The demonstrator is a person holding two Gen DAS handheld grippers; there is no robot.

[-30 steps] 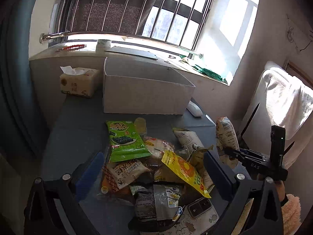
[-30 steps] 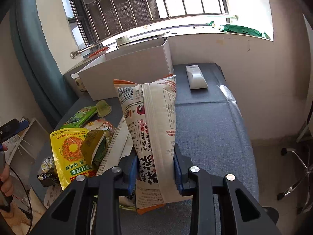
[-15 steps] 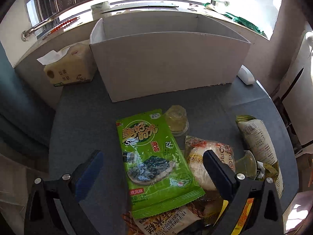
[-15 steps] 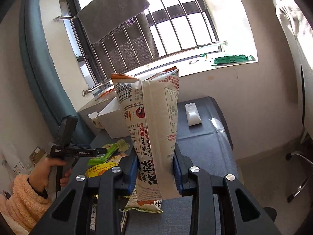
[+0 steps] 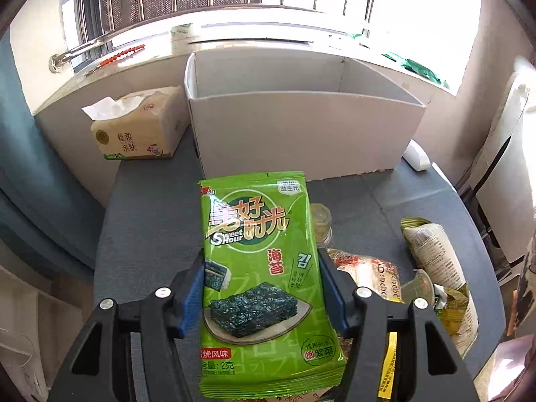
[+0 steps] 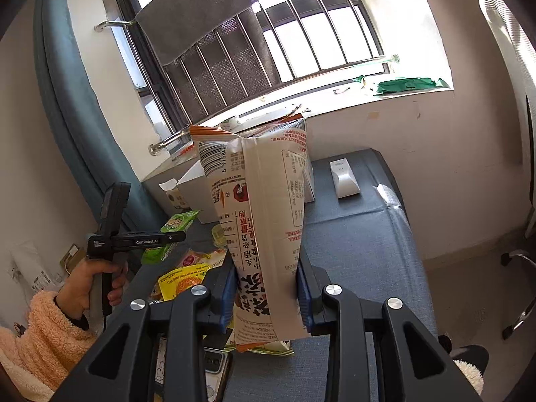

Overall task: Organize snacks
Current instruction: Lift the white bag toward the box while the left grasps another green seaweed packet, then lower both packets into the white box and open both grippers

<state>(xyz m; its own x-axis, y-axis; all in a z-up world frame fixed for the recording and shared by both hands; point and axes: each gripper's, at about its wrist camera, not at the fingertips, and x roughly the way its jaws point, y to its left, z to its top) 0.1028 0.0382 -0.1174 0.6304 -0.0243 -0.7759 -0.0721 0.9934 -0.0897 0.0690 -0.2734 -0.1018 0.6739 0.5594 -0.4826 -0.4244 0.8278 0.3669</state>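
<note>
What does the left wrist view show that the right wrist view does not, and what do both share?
Left wrist only: the left claw gripping the green seaweed packet by its side edges, and the tissue pack in full. Right wrist only: the right claw gripping the white snack bag, and the hand holding the left tool. Both: the white box, the remote and the loose snacks.

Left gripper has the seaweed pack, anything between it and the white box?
Nothing visible. The green seaweed pack is clamped in the left gripper; only bare grey tabletop lies ahead of it before the open-topped white box.
</note>
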